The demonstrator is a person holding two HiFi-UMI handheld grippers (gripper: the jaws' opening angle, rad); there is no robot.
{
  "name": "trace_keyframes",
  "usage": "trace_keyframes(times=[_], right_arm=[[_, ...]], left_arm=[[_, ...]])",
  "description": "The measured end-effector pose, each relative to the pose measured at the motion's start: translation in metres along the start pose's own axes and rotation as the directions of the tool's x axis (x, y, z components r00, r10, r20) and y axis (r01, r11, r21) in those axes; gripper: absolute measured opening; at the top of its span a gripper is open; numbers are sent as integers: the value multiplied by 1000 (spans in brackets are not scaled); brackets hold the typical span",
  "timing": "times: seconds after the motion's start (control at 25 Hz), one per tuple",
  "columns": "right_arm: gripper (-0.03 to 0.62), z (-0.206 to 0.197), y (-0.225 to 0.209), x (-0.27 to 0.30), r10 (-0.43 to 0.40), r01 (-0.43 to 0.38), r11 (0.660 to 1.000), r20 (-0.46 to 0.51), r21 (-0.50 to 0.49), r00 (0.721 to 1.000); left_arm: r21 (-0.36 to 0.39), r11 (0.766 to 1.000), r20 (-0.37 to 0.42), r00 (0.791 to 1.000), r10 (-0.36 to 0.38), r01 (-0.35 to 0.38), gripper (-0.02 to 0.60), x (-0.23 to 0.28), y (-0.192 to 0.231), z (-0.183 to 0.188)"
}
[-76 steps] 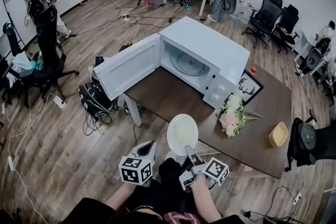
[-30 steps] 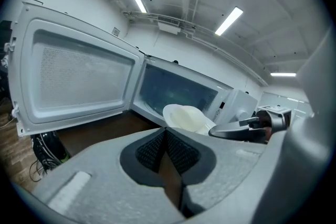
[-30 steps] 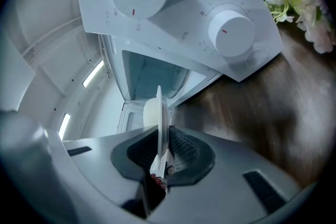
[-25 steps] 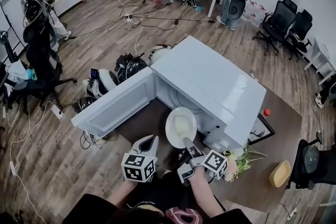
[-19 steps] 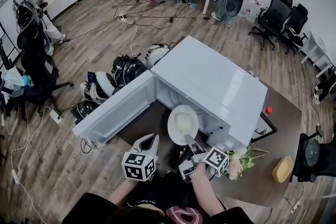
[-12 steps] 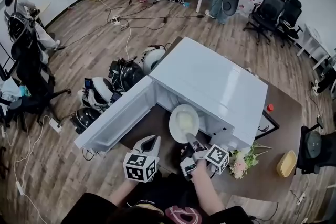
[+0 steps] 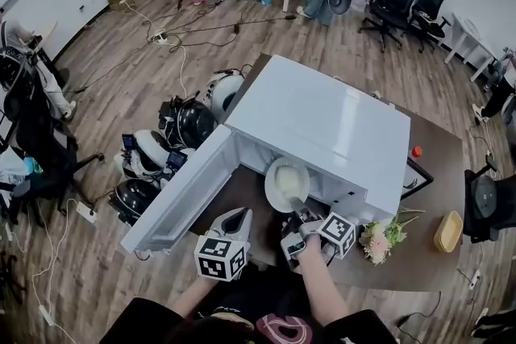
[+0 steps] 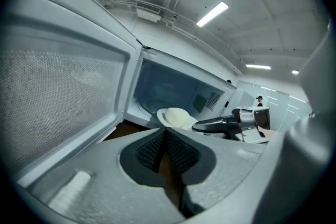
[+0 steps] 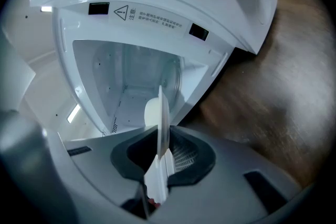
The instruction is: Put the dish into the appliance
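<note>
- Brown worktop carries the white microwave; its door is swung wide open.
- Dish with pale food on it is held in the air at the cavity mouth.
- Right tongs are clamped on the dish rim.
- Left tongs are closed and empty, just beside the door.

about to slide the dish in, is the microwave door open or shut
Open: the door stands swung wide, and the cavity shows past the dish.
</note>
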State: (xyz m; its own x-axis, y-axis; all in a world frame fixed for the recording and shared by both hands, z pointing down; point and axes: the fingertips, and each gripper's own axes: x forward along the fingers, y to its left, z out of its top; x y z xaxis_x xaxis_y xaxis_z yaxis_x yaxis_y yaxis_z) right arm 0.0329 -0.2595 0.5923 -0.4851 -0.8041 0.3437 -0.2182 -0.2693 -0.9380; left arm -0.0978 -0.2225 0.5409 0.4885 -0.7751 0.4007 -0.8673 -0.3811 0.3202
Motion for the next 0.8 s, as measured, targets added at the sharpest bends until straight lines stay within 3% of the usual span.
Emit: trace_keyframes(times=[0.6,0.8], right_arm=[[60,11,0,19,0,-4,995,40,96,999],[63,14,4,27,-6,3,998,51,66,999]], left_arm=[[-20,999,-1,999,-36,36,9,11,11,8],[-29,999,-8,999,-40,40,9,13,16,7]])
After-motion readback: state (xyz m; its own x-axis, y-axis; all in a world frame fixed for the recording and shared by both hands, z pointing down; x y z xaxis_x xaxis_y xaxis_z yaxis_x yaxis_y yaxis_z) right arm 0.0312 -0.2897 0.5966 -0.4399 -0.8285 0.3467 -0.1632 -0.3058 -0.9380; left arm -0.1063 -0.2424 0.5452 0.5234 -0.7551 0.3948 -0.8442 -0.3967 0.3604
